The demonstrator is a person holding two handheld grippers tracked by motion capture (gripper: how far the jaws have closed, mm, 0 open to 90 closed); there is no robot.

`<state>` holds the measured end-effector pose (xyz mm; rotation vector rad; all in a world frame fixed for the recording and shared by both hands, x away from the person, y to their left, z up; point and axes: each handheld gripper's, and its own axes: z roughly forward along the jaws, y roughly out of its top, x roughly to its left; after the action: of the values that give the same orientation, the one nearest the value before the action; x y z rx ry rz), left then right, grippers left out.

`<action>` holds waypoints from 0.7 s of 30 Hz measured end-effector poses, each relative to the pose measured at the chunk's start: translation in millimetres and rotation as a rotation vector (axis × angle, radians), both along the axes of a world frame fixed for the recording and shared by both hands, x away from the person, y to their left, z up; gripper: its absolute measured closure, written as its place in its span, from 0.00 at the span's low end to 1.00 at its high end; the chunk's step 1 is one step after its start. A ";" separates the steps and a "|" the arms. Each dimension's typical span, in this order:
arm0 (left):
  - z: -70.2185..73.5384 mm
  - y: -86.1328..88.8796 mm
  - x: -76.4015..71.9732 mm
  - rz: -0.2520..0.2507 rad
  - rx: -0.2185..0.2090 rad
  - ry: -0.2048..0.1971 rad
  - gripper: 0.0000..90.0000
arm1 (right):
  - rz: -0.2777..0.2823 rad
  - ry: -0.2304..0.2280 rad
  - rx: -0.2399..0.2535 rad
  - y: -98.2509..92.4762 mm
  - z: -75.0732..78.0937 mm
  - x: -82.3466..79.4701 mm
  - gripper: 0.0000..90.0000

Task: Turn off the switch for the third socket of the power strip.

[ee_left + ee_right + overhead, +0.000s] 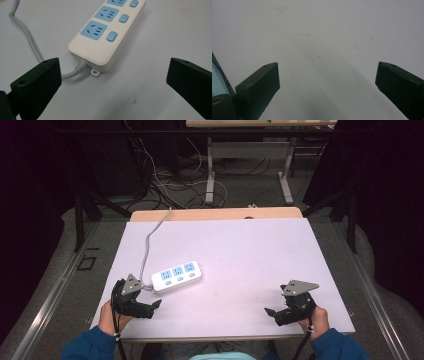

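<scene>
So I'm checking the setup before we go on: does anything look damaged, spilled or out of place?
Nothing stands out. The power strip lies flat, at an angle to the edges of the table, its casing whole, its grey cable trailing off the far edge. The left hand-held gripper and right hand-held gripper are open. A few faint marks dot the tabletop.
</scene>
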<state>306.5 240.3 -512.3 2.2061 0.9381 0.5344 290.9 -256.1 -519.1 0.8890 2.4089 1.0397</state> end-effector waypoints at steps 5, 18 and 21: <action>-1.8 4.5 -4.1 0.006 -0.011 -0.006 0.00 | 0.006 -0.006 -0.003 -0.4 -0.1 1.0 0.05; -7.0 14.1 -12.5 -0.003 -0.021 -0.022 0.00 | -0.002 -0.001 0.000 0.5 -0.4 0.3 0.05; -7.6 16.1 -13.7 -0.004 -0.027 -0.022 0.00 | -0.002 0.000 0.000 0.5 -0.4 0.4 0.05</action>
<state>292.8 256.4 -519.9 2.1733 0.9239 0.5406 291.3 -255.6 -519.5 0.8913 2.4072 1.0392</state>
